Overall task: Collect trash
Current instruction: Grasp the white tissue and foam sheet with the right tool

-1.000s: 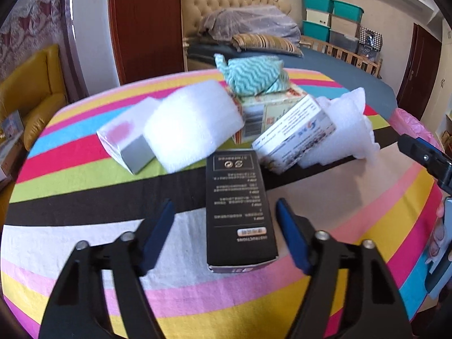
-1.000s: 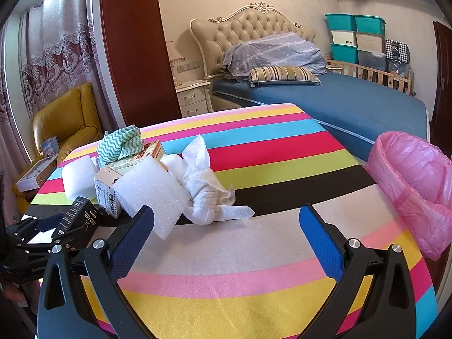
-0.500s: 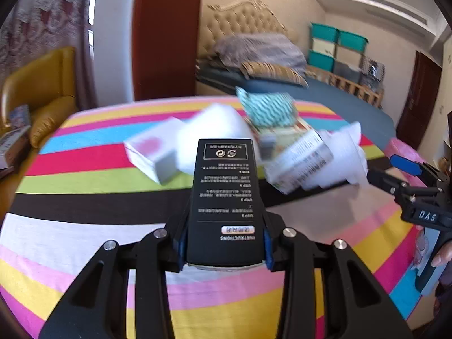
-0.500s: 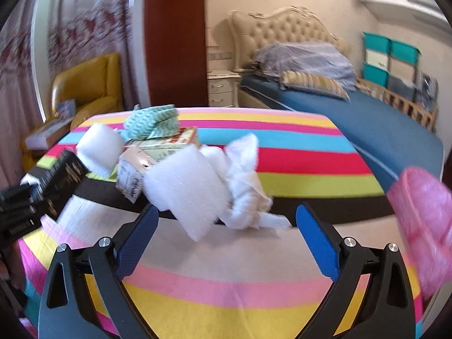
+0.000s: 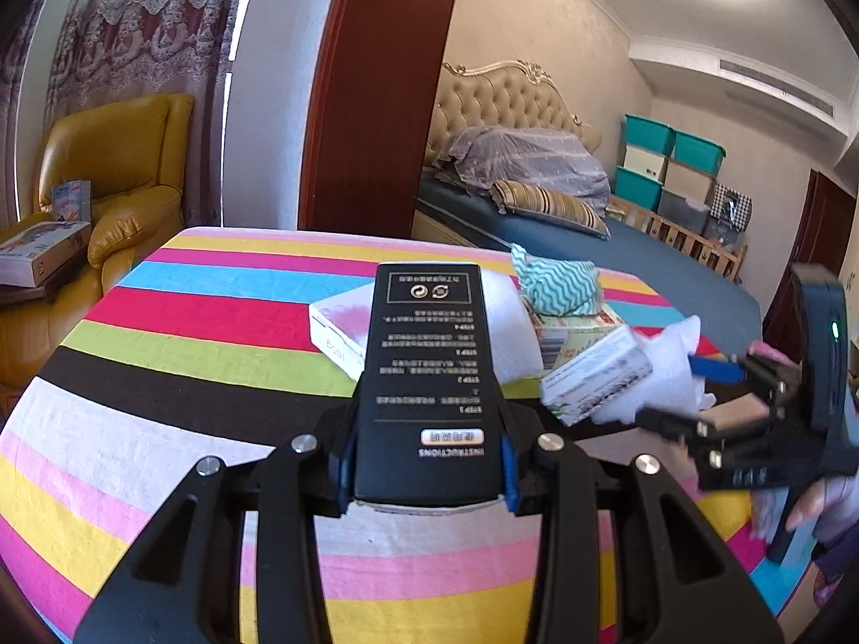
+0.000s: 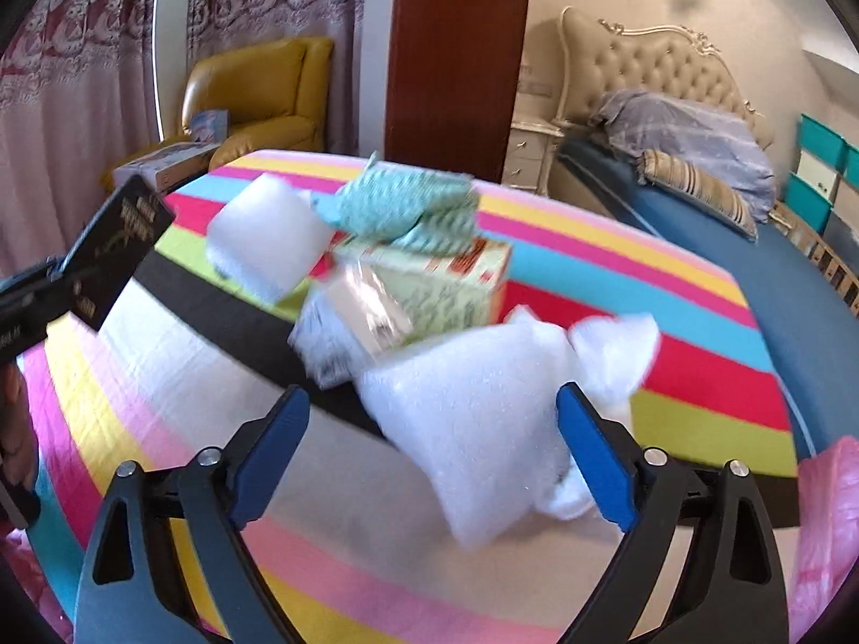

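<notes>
My left gripper (image 5: 427,461) is shut on a black box (image 5: 427,365) with white print, held up off the striped tablecloth (image 5: 188,322); the right wrist view shows that box (image 6: 118,247) at far left. My right gripper (image 6: 432,408) straddles a white foam sheet (image 6: 472,418). Its jaws are closing, and the blue pads (image 6: 274,429) do not press on the foam. Behind the foam, a teal zigzag cloth (image 6: 408,206) lies on a green carton (image 6: 445,290). A small printed white box (image 6: 343,333) and a foam block (image 6: 263,241) are beside it.
A pink plastic bag (image 6: 827,526) hangs off the table's right edge. A white box with a pink patch (image 5: 343,327) lies behind the black box. A yellow armchair (image 5: 113,177) stands to the left, a bed (image 5: 644,247) behind.
My left gripper closed on the black box and lifted it off the cloth. My right gripper swung left to the foam sheet, which now lies between its narrowing jaws.
</notes>
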`<state>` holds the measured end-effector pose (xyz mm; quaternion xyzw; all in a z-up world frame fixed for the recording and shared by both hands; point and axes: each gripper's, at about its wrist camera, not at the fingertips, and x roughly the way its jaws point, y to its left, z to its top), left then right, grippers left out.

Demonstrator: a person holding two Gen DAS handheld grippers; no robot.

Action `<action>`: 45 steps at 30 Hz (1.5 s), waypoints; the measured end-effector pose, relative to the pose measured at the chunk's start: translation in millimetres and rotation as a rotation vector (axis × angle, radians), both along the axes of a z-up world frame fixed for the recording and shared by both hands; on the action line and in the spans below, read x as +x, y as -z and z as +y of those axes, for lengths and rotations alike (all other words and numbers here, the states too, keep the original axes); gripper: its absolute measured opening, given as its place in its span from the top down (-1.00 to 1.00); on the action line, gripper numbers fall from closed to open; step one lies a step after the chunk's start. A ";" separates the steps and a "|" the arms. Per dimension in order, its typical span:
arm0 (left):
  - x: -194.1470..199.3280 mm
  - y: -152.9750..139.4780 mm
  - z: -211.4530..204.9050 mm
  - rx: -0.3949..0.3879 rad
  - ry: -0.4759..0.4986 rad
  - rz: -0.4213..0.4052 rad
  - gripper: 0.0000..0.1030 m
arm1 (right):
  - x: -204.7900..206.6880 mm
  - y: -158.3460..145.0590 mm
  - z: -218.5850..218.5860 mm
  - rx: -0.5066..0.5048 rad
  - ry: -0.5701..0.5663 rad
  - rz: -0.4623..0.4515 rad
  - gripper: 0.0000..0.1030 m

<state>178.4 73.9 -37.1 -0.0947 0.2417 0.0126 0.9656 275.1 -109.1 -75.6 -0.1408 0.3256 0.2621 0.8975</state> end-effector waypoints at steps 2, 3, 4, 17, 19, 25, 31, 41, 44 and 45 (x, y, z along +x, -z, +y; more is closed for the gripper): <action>0.1 -1.0 2.8 -0.011 -0.013 -0.003 0.26 | -12.0 3.2 2.3 0.008 -0.040 0.018 -0.53; 0.5 -1.4 4.8 -0.018 -0.018 -0.003 0.26 | -19.6 5.2 3.1 0.007 -0.056 0.028 -0.51; -1.5 -1.9 5.3 -0.021 -0.023 -0.004 0.26 | -25.7 6.3 3.2 0.007 -0.064 0.034 -0.47; -4.5 -2.8 -2.3 -0.001 -0.020 -0.011 0.25 | -40.1 5.5 12.1 0.012 -0.050 0.040 -0.29; -4.1 -3.0 -3.0 -0.006 -0.021 -0.009 0.25 | -36.0 2.8 13.3 0.019 -0.046 0.033 -0.29; -4.0 -2.3 -2.5 -0.007 -0.019 -0.008 0.25 | -38.1 -16.4 -3.9 0.077 -0.007 -0.018 -0.29; -4.1 -2.4 -3.1 -0.007 -0.020 -0.009 0.25 | -34.5 -21.7 -40.9 0.104 0.097 -0.038 -0.28; -1.7 -5.1 -6.7 0.021 -0.014 -0.011 0.25 | -0.3 10.2 -40.2 0.024 0.159 0.070 -0.16; 0.3 -5.0 -7.4 0.027 -0.011 -0.008 0.25 | 10.3 16.0 -30.7 -0.006 0.170 0.081 0.09; 0.4 -5.1 -7.1 0.026 -0.011 -0.008 0.25 | 11.1 16.1 -29.1 -0.010 0.176 0.076 0.10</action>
